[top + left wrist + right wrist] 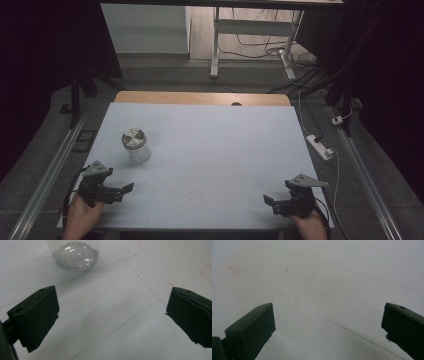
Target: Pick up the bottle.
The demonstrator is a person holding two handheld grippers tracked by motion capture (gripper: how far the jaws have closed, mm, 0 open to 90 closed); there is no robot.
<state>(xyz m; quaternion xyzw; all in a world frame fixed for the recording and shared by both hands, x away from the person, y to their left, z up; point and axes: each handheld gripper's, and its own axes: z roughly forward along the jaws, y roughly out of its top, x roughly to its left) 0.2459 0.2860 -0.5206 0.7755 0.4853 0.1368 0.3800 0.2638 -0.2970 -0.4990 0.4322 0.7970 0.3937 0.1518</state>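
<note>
At the left of the high view, the left gripper (121, 190) rests low over the near-left part of the table (210, 150), held in a hand (82, 217) that comes in from the bottom edge. Its jaws stand wide apart with nothing between them (its own view shows bare tabletop in the gap). Just beyond it, toward the far side, the jar (136, 145) stands upright on the table, clear glass with a silver lid (134, 138). The jar is near the gripper but not touching it; in the left gripper view its glass base (75, 255) sits at the top, ahead of the jaws and a little to the left of the gap.

Well apart, at the near-right corner, the right gripper (271, 203) hovers close to the table in the other hand (310, 225). Its jaws are also spread wide and hold nothing, with plain white surface marked by faint lines between them in its own view.
</note>
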